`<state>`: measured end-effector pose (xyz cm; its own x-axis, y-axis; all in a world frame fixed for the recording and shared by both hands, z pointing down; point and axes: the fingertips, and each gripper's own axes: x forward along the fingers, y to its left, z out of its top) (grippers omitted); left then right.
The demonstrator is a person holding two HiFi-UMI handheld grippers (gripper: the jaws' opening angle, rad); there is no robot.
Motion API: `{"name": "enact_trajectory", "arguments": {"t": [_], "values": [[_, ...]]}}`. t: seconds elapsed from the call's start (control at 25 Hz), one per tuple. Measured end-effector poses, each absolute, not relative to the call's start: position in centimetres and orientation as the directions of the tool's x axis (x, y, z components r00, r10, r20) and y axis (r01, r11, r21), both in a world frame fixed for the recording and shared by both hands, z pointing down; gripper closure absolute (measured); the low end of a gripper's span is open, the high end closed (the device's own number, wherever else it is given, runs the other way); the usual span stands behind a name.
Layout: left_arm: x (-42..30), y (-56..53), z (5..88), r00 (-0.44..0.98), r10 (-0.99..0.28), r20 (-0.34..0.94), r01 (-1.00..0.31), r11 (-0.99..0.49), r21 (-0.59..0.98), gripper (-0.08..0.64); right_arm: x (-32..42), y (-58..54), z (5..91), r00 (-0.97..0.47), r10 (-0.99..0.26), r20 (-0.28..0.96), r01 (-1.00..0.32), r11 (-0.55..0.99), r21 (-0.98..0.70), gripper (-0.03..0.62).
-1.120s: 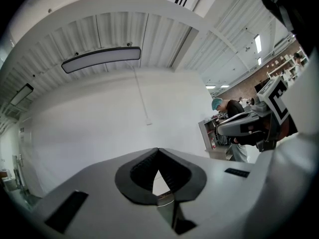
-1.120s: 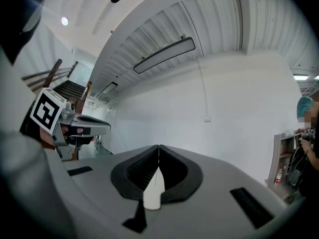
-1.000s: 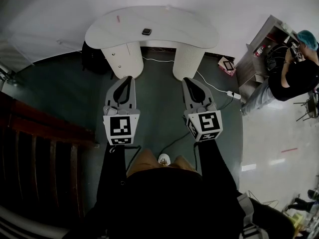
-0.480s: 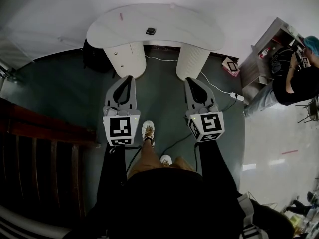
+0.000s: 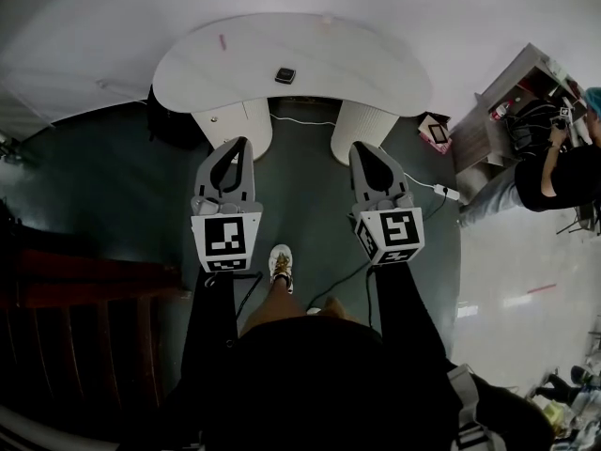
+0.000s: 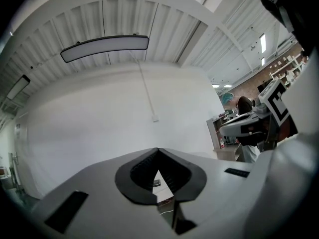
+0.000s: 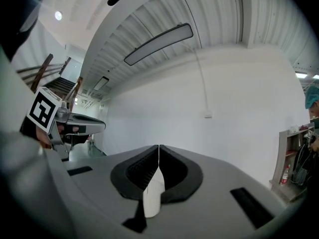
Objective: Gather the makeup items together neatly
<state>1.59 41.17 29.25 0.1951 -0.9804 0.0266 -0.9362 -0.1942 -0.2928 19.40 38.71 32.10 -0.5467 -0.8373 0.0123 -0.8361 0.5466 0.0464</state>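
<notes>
A white kidney-shaped table point(image 5: 357, 64) stands ahead by the wall. On it lie a small dark square item point(image 5: 285, 75), a thin pink stick point(image 5: 223, 41) and a tiny pale item point(image 5: 327, 17) at the far edge. My left gripper point(image 5: 242, 144) and right gripper point(image 5: 362, 148) are held level side by side, short of the table, both shut with nothing in them. In the left gripper view the left gripper point(image 6: 158, 151) frames the dark item point(image 6: 156, 182) beneath its closed tips. A white ribbed table leg point(image 7: 152, 193) shows below the right gripper point(image 7: 159, 147) in the right gripper view.
Two white ribbed pedestals point(image 5: 362, 125) carry the table. A cable and power strip point(image 5: 441, 191) lie on the dark floor at right. A person point(image 5: 554, 158) bends at a shelf unit point(image 5: 493, 111) at far right. Dark wooden stair rails point(image 5: 75, 280) run along the left.
The table has drawn nearer and larger in the head view. A shoe has stepped forward between the arms. Both grippers have kept shut and side by side.
</notes>
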Motion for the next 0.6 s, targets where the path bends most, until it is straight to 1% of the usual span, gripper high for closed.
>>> {"name": "enact_trajectory", "arguments": {"t": [0.6], "values": [[-4.7, 26.7, 28.8, 0.282, -0.959, 0.036, -0.915, -0.281, -0.289, 0.546, 13.0, 25.6, 31.4, -0.476, -0.879, 0.026, -0.877, 0.476, 0.059, 0.565]]}}
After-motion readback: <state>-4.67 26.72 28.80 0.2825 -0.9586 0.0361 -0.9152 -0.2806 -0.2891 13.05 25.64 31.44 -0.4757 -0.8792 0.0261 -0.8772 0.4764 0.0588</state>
